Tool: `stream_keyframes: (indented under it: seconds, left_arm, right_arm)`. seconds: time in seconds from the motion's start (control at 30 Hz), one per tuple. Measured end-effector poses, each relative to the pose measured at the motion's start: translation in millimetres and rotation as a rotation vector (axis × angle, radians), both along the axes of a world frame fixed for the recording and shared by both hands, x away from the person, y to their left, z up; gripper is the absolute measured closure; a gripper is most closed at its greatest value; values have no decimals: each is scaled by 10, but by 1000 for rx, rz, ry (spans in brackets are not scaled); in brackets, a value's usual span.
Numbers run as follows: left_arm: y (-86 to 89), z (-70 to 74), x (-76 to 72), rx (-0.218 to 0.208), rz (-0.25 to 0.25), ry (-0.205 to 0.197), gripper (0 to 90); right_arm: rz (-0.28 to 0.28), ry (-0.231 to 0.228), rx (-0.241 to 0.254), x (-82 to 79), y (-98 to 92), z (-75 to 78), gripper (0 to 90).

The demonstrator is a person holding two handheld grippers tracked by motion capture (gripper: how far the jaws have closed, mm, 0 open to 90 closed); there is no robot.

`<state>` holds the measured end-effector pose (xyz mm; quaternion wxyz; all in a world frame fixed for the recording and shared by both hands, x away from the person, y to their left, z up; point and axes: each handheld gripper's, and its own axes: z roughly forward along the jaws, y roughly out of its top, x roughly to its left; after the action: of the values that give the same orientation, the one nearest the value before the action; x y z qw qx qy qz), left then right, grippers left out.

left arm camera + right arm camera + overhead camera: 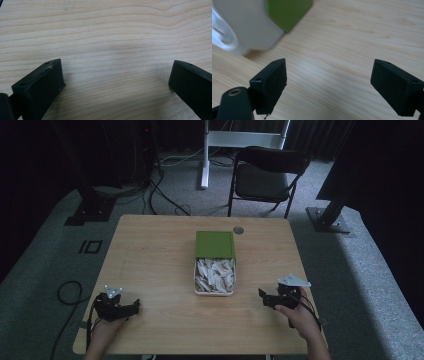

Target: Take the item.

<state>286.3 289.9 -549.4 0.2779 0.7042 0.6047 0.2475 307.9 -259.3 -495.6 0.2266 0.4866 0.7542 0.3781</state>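
A white box (215,277) full of pale loose pieces sits in the middle of the wooden table (150,260). Its green lid (215,244) is slid back over the far half. In the right gripper view the box (249,27) and green lid (287,12) appear blurred at the top left. My left gripper (134,307) rests at the table's front left, open over bare wood (112,50), holding nothing. My right gripper (262,297) is at the front right, open and pointing toward the box, a short way from it. Between its jaws (329,82) is only tabletop.
A small round grommet (238,230) sits near the table's far edge. Beyond the table stand a black folding chair (267,175), a white stand post (205,155) and dark frame legs (87,205) on grey carpet. Cables lie on the floor at left.
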Motion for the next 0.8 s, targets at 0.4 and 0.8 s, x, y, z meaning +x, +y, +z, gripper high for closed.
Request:
stream_keyframes:
  seconds: [0.4,0.8]
  left_arm:
    - [1,1,0,0,-1,1,6]
    - [1,1,-1,0,-1,1,6]
  right_arm:
    - [80,-55,7,138,277,273,144]
    - [189,-101,-4,251,624,452,188]
